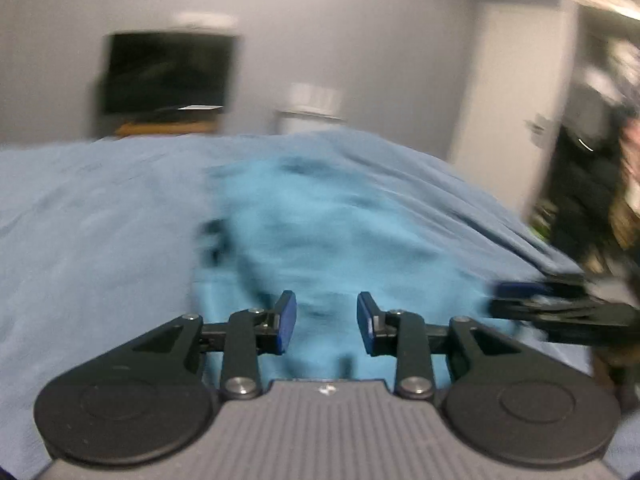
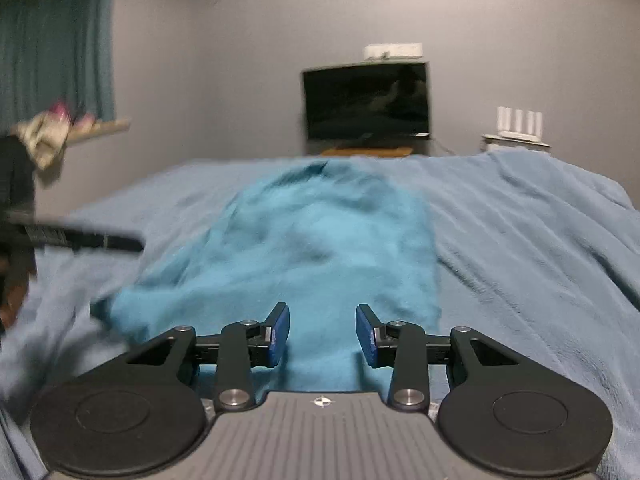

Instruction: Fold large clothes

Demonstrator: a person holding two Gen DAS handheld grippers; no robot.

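On the pale blue bedspread point(image 2: 520, 232), spread lengthwise: bright teal garment point(image 2: 320, 248), near hem right under both tools; left gripper point(image 1: 326, 322) over it, blue pads parted, clamping nothing; right gripper point(image 2: 322, 334) likewise released, cloth showing between its fingers; dark television point(image 2: 366, 100) beyond against the wall.

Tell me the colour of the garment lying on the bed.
The garment is plain turquoise, clearest in the right wrist view.
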